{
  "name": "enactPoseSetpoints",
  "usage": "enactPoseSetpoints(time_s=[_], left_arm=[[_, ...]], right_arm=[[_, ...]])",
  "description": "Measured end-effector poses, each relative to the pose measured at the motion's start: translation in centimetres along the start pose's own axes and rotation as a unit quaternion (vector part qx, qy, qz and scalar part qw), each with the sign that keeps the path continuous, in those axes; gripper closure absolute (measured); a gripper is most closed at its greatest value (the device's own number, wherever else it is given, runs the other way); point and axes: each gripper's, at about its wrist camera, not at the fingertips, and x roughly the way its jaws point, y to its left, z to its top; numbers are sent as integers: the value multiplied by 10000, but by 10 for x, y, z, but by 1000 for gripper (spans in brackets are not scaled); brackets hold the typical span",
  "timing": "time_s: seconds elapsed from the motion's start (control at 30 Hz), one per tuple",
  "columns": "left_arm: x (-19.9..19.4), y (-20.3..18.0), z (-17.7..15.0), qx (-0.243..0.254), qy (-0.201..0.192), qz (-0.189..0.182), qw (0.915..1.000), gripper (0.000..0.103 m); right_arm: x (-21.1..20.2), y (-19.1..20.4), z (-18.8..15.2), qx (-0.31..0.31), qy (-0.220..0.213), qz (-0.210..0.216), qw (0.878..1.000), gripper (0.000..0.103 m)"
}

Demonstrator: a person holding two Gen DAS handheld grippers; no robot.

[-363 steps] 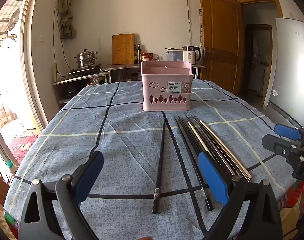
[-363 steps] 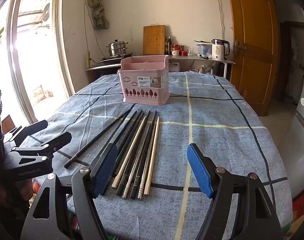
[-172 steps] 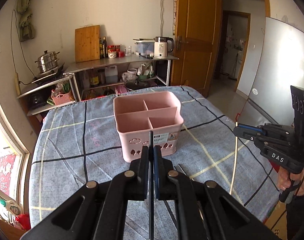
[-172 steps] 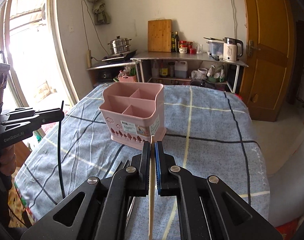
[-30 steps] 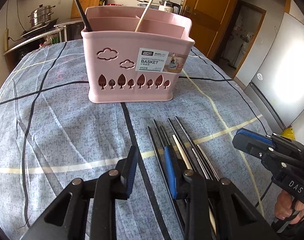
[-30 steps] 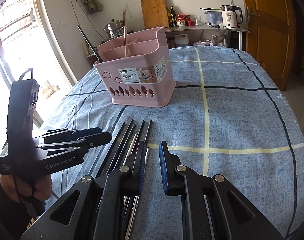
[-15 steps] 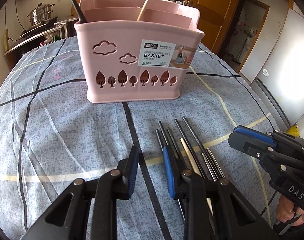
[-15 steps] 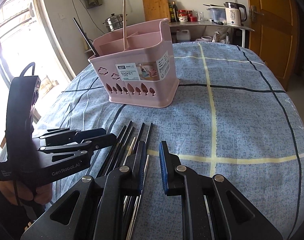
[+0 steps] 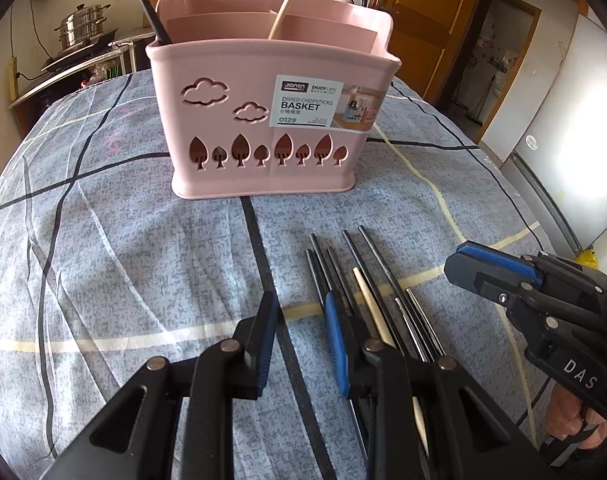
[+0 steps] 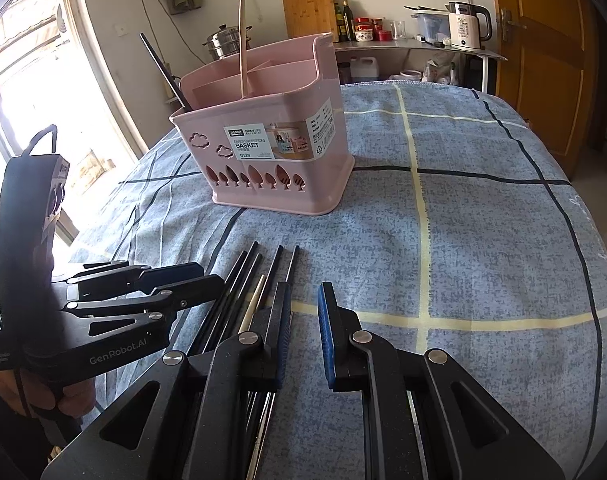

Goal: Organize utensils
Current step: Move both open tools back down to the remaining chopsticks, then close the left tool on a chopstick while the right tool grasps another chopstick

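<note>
Chopsticks (image 9: pixel 367 280) lie loose on surface (image 9: pixel 103 260) before pink basket (image 9: pixel 263 120); left tongs (image 9: pixel 299 328) and right tongs (image 10: pixel 305 316) both slightly parted, gripping nothing.

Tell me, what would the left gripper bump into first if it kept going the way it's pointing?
Probably the blue tablecloth, just left of the chopsticks lying there. The left gripper points downward, short of the pink basket.

On my pink basket (image 9: pixel 239 92) the sticker (image 9: pixel 323 102) reads "DIVIED CHOPSTICKS BASKET 0129". I read "DAS" on the right gripper (image 9: pixel 491 272), "GenRobot.AI" on the left gripper (image 10: pixel 171 280), and "55" on the kettle (image 10: pixel 465 26).
</note>
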Motion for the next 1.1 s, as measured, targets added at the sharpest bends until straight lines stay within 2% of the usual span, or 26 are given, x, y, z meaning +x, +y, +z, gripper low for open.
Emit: enactPoseSetpoints(time_s=[0.3, 0.4, 0.57, 0.67, 0.87, 1.1], left_arm=[[-1, -14, -8, 297, -47, 357, 9989, 74], [1, -9, -8, 254, 64, 687, 9973, 76], [-14, 7, -8, -171, -147, 241, 9995, 76], [-22, 5, -8, -96, -229, 70, 9997, 76], [-13, -7, -12, 89, 30, 10, 10000, 74], [-10, -16, -19, 245, 136, 218, 9994, 66]], right_arm=[[-1, 1, 1, -12, -5, 12, 10000, 89], [0, 3, 1, -31, 3, 9, 10000, 89], [1, 2, 1, -18, 19, 26, 10000, 89], [1, 1, 1, -8, 14, 26, 10000, 89], [0, 0, 1, 3, 6, 29, 10000, 89], [-2, -3, 1, 28, -14, 23, 10000, 89]])
